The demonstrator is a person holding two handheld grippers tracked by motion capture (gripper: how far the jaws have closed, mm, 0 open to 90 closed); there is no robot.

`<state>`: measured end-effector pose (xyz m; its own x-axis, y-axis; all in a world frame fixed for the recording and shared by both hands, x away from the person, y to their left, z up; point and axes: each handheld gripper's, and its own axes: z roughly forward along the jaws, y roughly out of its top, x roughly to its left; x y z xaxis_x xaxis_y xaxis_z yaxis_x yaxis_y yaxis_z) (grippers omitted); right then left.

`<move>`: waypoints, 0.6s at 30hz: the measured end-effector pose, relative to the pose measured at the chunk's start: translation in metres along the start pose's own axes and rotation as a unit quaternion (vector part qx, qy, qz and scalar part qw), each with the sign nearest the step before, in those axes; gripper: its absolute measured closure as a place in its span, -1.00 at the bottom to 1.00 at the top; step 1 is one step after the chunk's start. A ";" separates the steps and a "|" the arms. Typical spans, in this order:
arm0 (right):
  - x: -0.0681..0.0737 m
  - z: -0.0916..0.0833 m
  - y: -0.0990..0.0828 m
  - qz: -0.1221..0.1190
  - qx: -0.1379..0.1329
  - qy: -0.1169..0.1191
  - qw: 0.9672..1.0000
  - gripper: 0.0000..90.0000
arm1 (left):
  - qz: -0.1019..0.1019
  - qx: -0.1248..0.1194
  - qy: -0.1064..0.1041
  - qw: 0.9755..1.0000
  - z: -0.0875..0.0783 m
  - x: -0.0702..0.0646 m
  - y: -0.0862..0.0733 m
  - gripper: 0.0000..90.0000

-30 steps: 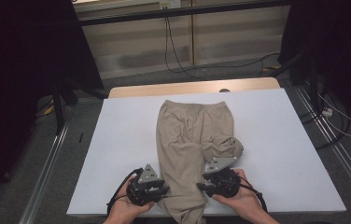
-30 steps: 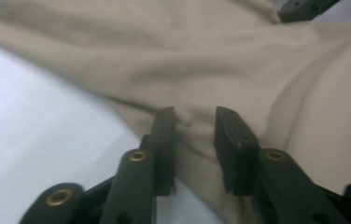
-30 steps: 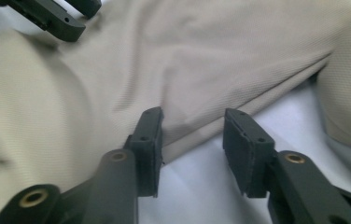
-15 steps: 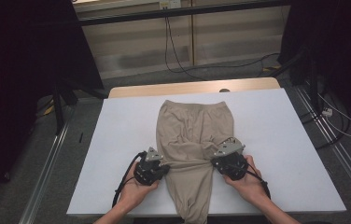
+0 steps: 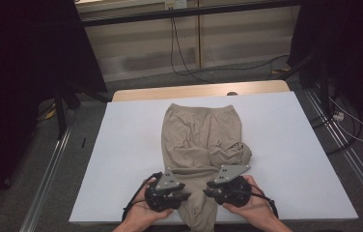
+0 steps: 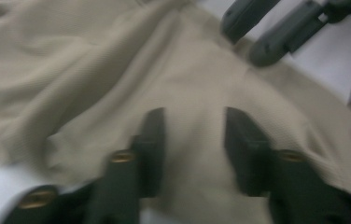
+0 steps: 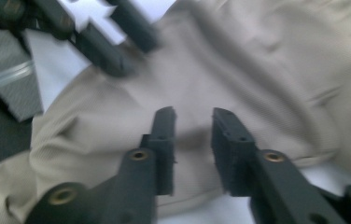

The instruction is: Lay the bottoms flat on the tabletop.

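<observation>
On the white tabletop lie beige trousers; left gripper and right gripper have just been opening, jaws apart over cloth; dark room.

Plain beige trousers on a white table; black hand-held grippers.

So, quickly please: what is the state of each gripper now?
Left gripper: open, fingers just opened, holding nothing, over the beige trousers.
Right gripper: open, just opened, holding nothing, above the same trousers.
</observation>
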<state>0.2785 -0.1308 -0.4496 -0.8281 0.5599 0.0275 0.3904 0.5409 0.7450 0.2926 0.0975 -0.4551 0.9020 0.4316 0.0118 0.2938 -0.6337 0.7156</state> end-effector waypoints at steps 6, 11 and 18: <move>0.007 0.008 -0.005 -0.002 0.030 -0.003 1.000 0.79 | -0.015 0.026 -0.015 0.999 -0.003 -0.001 -0.001 1.00; 0.014 -0.002 -0.011 0.011 0.036 0.022 0.999 1.00 | -0.025 0.051 -0.031 0.998 -0.027 -0.010 -0.016 1.00; 0.050 -0.013 -0.024 -0.001 0.041 0.069 0.997 1.00 | -0.033 0.054 -0.061 0.996 -0.049 -0.034 -0.032 1.00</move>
<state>0.2230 -0.1240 -0.4572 -0.8736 0.4711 0.1219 0.4162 0.5935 0.6889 0.2368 0.1343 -0.4448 0.9097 0.3966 -0.1227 0.3795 -0.6744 0.6334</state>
